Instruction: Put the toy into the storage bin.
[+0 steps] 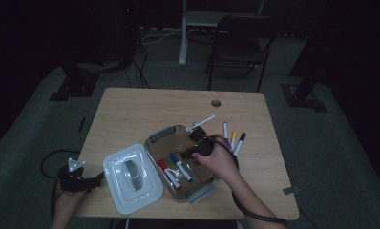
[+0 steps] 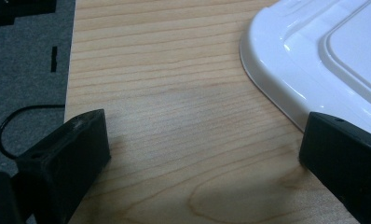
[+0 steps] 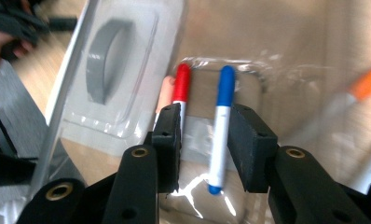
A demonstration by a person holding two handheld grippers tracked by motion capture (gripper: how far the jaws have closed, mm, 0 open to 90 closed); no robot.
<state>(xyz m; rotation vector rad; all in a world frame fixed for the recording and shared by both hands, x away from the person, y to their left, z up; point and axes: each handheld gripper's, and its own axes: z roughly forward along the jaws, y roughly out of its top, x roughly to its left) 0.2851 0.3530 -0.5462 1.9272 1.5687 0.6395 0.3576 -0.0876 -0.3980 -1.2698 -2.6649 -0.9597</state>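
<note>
A clear plastic box (image 1: 151, 149) stands in the middle of the wooden table (image 1: 131, 109). Inside it lie a red-capped marker (image 1: 165, 171) and a blue-capped marker (image 1: 181, 167), side by side. My right gripper (image 1: 190, 153) hovers over the box. In the right gripper view its jaws (image 3: 206, 112) stand apart above the blue marker (image 3: 222, 116), with a gap on each side of it and the red marker (image 3: 181, 86) just outside the left jaw. My left gripper (image 1: 95, 181) rests at the table's front left, open (image 2: 207, 126) over bare wood, beside the white lid (image 2: 314, 46).
The white lid (image 1: 131, 177) with a grey handle lies left of the box. Purple, yellow and black markers (image 1: 233, 138) lie on the table right of the box, and a white one (image 1: 201, 123) at its far corner. A chair (image 1: 238, 43) stands beyond the table.
</note>
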